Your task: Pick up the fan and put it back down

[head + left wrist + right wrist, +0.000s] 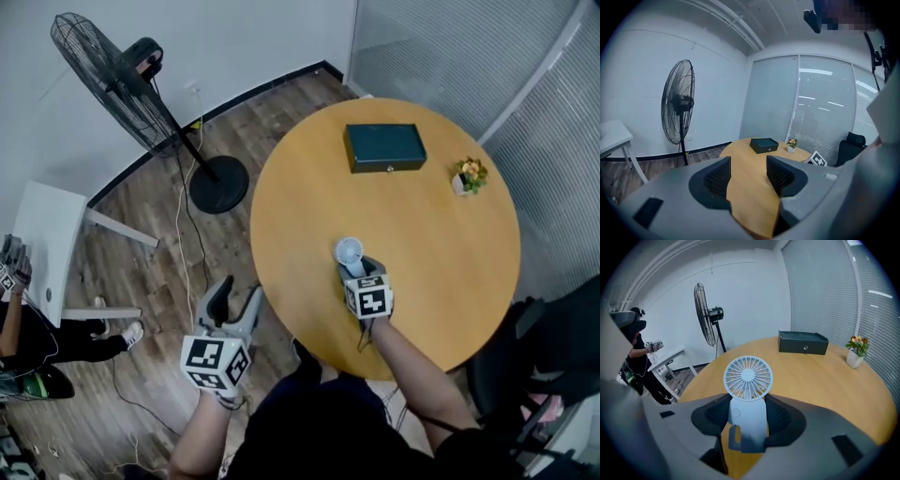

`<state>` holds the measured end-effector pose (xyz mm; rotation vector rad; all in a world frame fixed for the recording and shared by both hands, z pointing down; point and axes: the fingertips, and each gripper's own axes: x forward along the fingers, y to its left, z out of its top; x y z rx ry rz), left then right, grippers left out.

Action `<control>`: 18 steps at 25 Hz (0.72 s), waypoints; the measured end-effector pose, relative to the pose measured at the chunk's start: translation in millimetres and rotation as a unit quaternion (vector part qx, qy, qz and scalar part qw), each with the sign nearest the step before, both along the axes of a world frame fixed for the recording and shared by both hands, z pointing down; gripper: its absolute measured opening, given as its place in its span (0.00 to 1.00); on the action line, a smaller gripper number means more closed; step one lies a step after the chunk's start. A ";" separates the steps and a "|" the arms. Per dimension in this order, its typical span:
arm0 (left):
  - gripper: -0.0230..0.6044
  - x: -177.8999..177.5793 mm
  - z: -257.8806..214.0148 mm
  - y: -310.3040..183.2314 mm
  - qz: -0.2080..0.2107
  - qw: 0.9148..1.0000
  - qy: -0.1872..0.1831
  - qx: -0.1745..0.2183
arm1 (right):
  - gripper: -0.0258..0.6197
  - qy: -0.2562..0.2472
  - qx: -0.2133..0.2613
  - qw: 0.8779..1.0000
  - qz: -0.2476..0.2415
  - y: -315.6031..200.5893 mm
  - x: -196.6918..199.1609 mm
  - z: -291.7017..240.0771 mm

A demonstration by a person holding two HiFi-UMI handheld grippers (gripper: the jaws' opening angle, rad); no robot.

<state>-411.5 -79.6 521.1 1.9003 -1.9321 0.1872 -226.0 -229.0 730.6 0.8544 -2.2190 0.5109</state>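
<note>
Gripping the fan (747,378) by its handle, my right claw (749,412) holds it upright over the near edge of the counter (825,376); my left claw (749,171) gapes empty. If I let go while it's tilted, it could tip over.
</note>
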 end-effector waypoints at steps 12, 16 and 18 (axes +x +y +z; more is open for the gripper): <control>0.41 -19.4 16.4 6.8 -0.009 1.000 0.009 -0.013 | 0.38 0.050 -0.005 0.999 -0.001 -2.6 -18.2 28.2; 0.41 -19.5 17.4 7.7 -0.009 1.000 0.009 -0.015 | 0.38 0.058 -0.015 0.998 0.003 -2.2 -18.3 35.7; 0.41 -20.0 17.7 9.5 -0.010 1.000 0.010 -0.015 | 0.38 0.063 -0.015 0.998 0.006 -1.8 -17.8 37.1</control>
